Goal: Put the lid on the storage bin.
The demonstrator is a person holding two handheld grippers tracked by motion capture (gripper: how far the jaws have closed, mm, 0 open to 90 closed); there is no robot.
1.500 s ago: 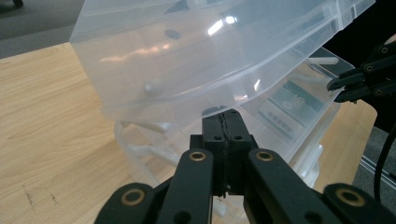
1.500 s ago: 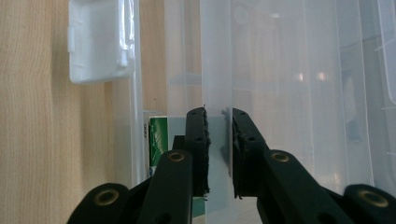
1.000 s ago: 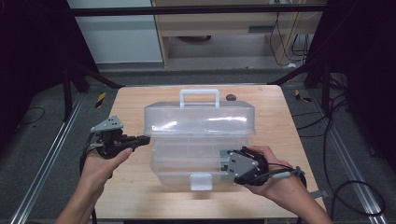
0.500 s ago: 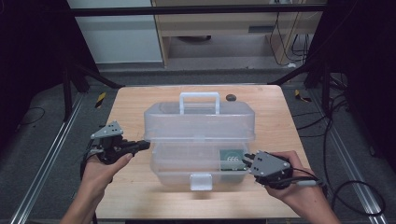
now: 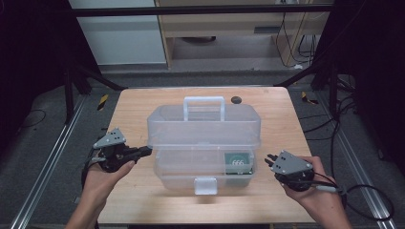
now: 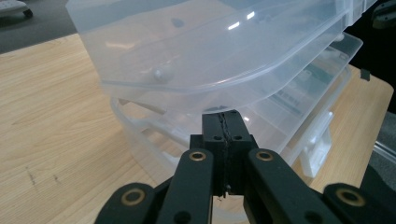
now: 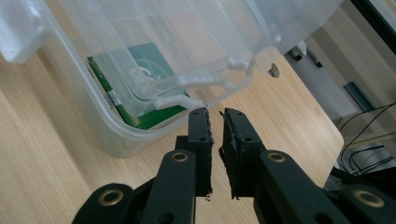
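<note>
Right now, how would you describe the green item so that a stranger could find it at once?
Start from the wooden table and the large clear plastic toolbox at its centre, lid raised. Look into its lower tub, at the front corner nearest the right tongs. There lies a flat green packet with white print, the one coloured thing in the transparent box.

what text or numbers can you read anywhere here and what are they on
"666": white figures, as far as they read, on the green card inside the clear plastic box, seen through its front wall.
Other print on the green card in the right gripper view is too blurred to read.
</note>
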